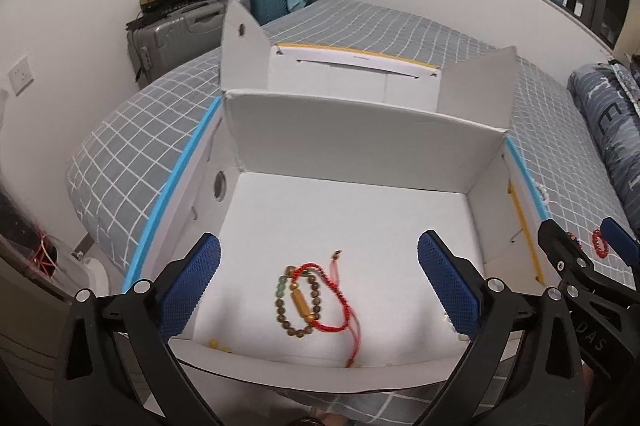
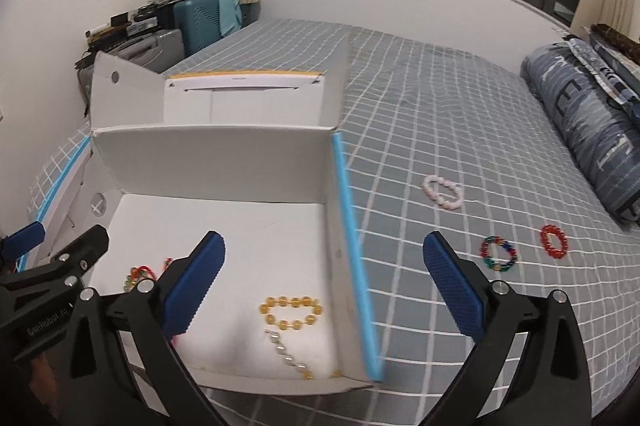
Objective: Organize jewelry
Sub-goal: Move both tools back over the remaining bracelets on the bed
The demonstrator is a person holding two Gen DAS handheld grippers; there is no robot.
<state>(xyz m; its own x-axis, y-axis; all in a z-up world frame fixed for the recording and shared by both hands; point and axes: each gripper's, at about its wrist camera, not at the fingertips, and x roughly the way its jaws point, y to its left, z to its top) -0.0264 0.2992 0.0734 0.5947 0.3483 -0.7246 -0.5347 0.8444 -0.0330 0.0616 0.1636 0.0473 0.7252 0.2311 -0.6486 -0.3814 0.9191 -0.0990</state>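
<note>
An open white box [image 1: 360, 134] lies on the checked bed. On its floor rest a brown bead bracelet with a gold tube [image 1: 298, 302] and a red cord bracelet [image 1: 336, 300]. My left gripper [image 1: 319, 258] hovers open above them with nothing between its fingers. In the right wrist view my right gripper [image 2: 324, 246] is open and empty over the box's blue-edged right wall [image 2: 348, 222]. Below it, inside the box, lie a yellow bead bracelet [image 2: 291, 312] and a silver chain [image 2: 288, 350]. On the bedsheet to the right are a pale pink bracelet [image 2: 443, 193], a multicoloured one [image 2: 498, 253] and a red one [image 2: 554, 241].
The box's raised lid and flaps [image 2: 248, 94] stand behind its floor. A rolled blue duvet [image 2: 588, 122] lies along the bed's right side. Suitcases [image 1: 192, 30] with clutter stand against the far wall. The bed's left edge drops off beside the box.
</note>
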